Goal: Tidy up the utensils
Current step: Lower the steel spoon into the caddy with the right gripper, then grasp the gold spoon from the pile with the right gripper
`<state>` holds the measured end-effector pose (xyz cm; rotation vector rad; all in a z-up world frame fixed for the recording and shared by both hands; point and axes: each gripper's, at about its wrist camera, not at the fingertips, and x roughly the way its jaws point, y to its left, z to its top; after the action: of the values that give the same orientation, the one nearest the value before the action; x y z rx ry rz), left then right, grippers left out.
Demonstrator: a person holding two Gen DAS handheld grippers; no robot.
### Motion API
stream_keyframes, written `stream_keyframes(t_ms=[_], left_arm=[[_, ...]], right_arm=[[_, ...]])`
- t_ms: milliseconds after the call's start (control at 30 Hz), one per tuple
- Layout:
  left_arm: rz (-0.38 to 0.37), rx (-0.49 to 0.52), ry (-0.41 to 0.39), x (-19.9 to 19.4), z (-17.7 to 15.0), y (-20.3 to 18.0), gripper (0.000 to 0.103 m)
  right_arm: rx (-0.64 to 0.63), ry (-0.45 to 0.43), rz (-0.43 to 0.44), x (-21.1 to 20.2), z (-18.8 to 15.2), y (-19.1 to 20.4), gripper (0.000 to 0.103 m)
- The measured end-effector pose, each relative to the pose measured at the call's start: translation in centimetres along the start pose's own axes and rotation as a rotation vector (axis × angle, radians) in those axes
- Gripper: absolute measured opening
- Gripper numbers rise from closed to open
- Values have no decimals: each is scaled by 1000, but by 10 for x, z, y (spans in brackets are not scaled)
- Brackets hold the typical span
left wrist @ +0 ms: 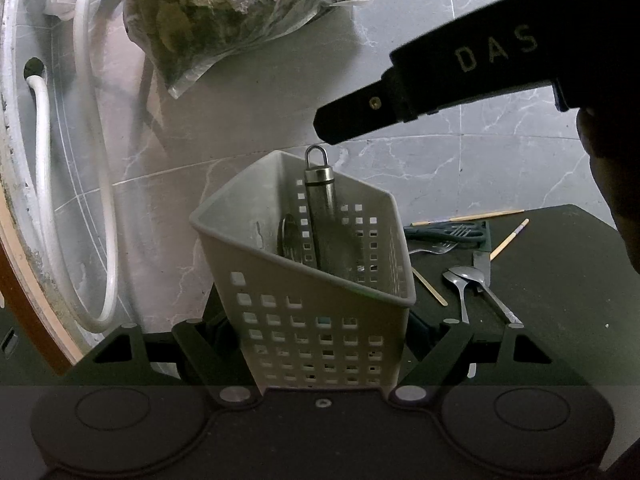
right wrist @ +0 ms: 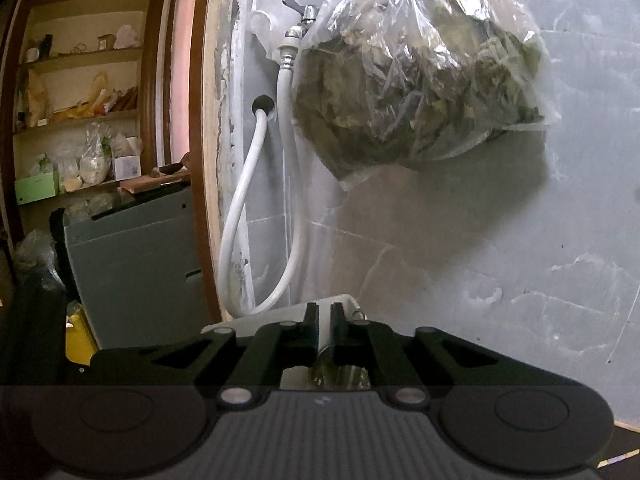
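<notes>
A white perforated utensil basket stands tilted between the fingers of my left gripper, which is shut on its sides. A steel handle with a loop leans inside it beside a round metal piece. My right gripper hovers just above the loop, coming in from the upper right. In the right wrist view that gripper shows a narrow gap with nothing in it, over the basket's rim; the loop sits just right of its fingers. Spoons, a fork, a knife and chopsticks lie on the black table.
A clear bag of dried leaves hangs on the grey marble wall beside a tap and a looping white hose. A dark green-handled tool lies among the utensils. Left of the wall, a doorway shows shelves and a grey box.
</notes>
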<state>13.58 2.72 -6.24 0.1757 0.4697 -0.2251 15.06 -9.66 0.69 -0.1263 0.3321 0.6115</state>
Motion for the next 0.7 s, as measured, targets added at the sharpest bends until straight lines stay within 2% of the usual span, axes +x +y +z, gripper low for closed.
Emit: stream_keyframes(t_ms=[133,167,200,233,300,400,467,533,600,700], left_arm=[[0,2,1,0,0,0,81],[0,1,1,0,0,0,81],[0,0,1,0,0,0,81],[0,1,1,0,0,0,81],[0,2,1,0,0,0,82],[1,1,2,1,0,0,82],[4,1,4,3,1,0,82],[7,-1,7,4,1,0,82],[11,-3,8,5,2,1,82],[14,-7,13,7,3,2,82]], right_arm=[[27,-6,-5,-4,-1,-7,30],[35,-13,-13,-7,0,-9,39],[45,-22,-29,-10,0,-13,53],[56,-27,-43,-12,1,-17,60],[90,-31,-83,-15,1,-28,83],[171,-21,-148,-16,-4,-52,102],[247,9,-196,-13,-10,-72,103],[338,79,-210,-4,-18,-95,103],[428,183,-191,11,-31,-121,103],[514,272,-140,34,-47,-155,103]])
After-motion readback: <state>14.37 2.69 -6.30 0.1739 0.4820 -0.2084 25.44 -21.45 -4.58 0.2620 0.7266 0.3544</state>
